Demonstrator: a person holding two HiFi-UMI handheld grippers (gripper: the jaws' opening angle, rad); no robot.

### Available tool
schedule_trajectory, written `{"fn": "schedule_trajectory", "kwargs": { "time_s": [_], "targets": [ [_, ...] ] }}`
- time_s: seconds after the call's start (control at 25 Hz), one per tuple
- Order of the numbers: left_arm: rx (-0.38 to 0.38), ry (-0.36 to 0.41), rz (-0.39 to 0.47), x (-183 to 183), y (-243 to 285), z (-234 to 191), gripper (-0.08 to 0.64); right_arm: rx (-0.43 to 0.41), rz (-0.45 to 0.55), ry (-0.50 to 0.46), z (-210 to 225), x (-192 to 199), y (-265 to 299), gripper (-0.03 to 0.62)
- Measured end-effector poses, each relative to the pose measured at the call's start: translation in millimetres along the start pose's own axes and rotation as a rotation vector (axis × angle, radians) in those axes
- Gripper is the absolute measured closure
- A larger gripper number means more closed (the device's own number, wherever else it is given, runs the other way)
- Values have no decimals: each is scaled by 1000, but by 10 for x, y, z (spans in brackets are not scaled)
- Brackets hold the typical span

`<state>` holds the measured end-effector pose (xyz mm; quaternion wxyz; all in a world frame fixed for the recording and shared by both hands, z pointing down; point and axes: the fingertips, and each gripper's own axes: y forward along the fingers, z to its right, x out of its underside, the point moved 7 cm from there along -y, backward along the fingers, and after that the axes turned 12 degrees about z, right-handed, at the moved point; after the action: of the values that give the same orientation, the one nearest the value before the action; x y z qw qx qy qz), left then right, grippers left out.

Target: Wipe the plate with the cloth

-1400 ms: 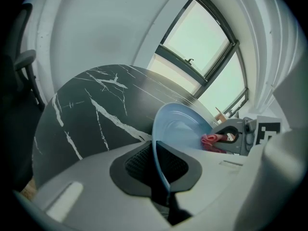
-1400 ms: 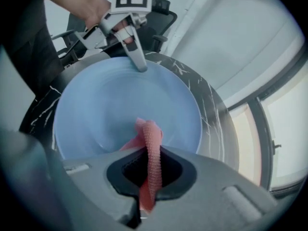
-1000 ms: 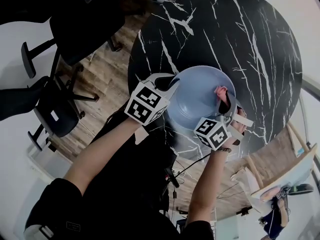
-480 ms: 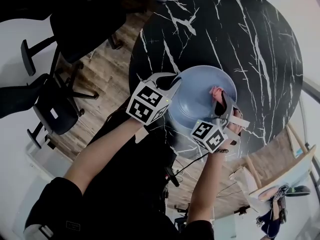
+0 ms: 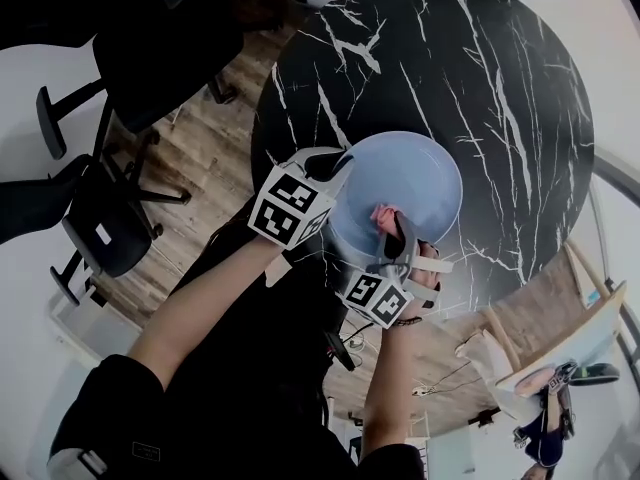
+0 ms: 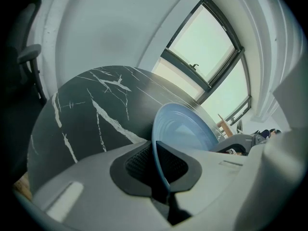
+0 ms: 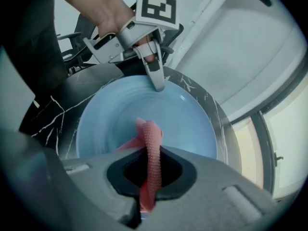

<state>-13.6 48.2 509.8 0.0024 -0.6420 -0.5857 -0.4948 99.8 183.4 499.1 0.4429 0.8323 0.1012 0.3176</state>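
A light blue plate (image 5: 405,188) is held tilted over the black marble table (image 5: 480,78). My left gripper (image 5: 338,168) is shut on the plate's left rim; in the left gripper view the plate's edge (image 6: 159,153) runs between the dark pads. My right gripper (image 5: 392,230) is shut on a pink cloth (image 5: 384,215), which rests on the plate's lower left part. In the right gripper view the cloth (image 7: 149,148) stands pinched between the jaws over the plate (image 7: 144,114), with the left gripper (image 7: 158,83) at the far rim.
Black office chairs (image 5: 110,218) stand on the wooden floor at the left. A light wooden chair (image 5: 560,348) is at the lower right beside the table. Windows (image 6: 211,47) lie beyond the table.
My right gripper has carried the pink cloth across the plate from its right side to its lower left. The left gripper and the plate have stayed where they were.
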Motion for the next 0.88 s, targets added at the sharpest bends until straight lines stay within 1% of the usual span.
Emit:
{"fn": "schedule_trajectory", "kwargs": {
  "time_s": [0.32, 0.4, 0.44, 0.48, 0.6, 0.64, 0.76, 0.88],
  "targets": [
    [-5, -13, -6, 10, 0, 12, 534, -147, 6, 29, -335, -99, -95, 586],
    [-6, -14, -4, 6, 3, 4, 534, -145, 24, 56, -334, -124, -96, 584],
    [-7, -13, -3, 1, 4, -1, 532, -123, 43, 103, -290, -143, -107, 583],
    [-11, -12, -3, -3, 1, -2, 532, -88, 70, 173, -219, -172, -140, 583],
    [-27, -3, 5, -16, -59, 20, 532, 26, 183, 429, 58, -319, -354, 583],
    [-28, -1, 13, -36, -88, 25, 526, 56, 232, 500, 127, -352, -425, 583],
    [-16, 15, 23, -143, -177, 45, 503, 128, 399, 656, 290, -460, -625, 583],
    [13, 39, 44, -311, -291, 125, 505, 204, 512, 792, 444, -513, -855, 583]
  ]
}}
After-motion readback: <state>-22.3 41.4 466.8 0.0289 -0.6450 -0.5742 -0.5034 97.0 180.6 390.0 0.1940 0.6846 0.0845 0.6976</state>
